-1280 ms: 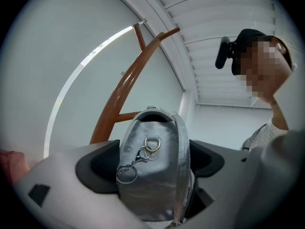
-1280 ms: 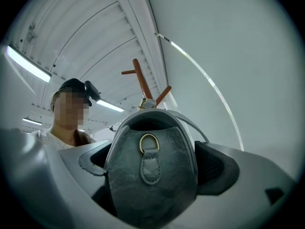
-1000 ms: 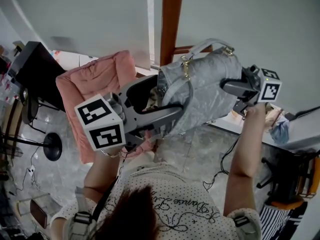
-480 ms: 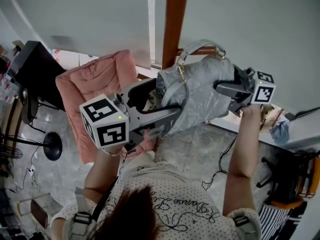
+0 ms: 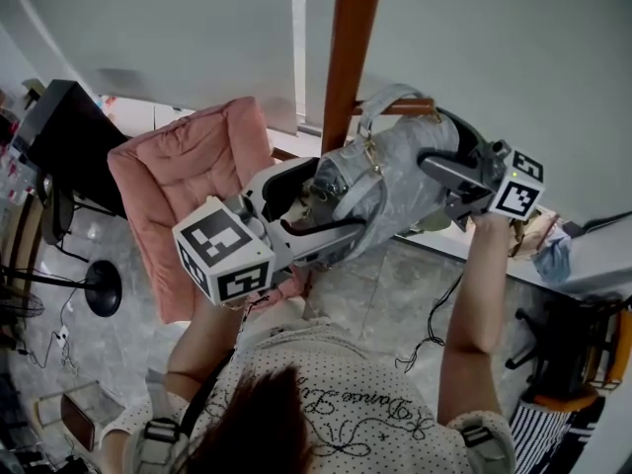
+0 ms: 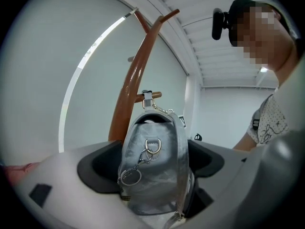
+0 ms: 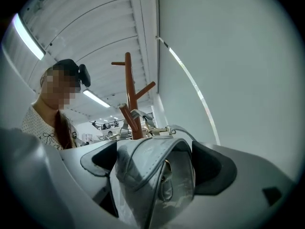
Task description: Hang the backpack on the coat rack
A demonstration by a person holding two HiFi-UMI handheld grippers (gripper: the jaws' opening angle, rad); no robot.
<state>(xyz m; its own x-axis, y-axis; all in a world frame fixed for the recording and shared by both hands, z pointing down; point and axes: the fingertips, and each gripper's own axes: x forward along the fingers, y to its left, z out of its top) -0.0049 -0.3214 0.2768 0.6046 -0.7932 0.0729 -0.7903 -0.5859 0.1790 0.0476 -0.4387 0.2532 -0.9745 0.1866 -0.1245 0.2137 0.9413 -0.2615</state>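
Backpack (image 5: 395,181) is held up at coat rack (image 5: 351,38), top loop (image 5: 390,97) at the peg (image 5: 380,108). Left tool (image 5: 341,200) is clamped on one side; right tool (image 5: 434,138), jaws wide & just closing, grips the other. Loop should be seated fully over peg before release.

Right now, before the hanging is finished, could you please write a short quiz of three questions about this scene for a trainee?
1. True or false: the backpack is black.
2. Which part of the backpack is nearest to the coat rack?
A. its top handle
B. its bottom
C. its key ring
3. What stands between the jaws of the left gripper?

Key
1. False. It is silver-grey.
2. A.
3. The backpack.
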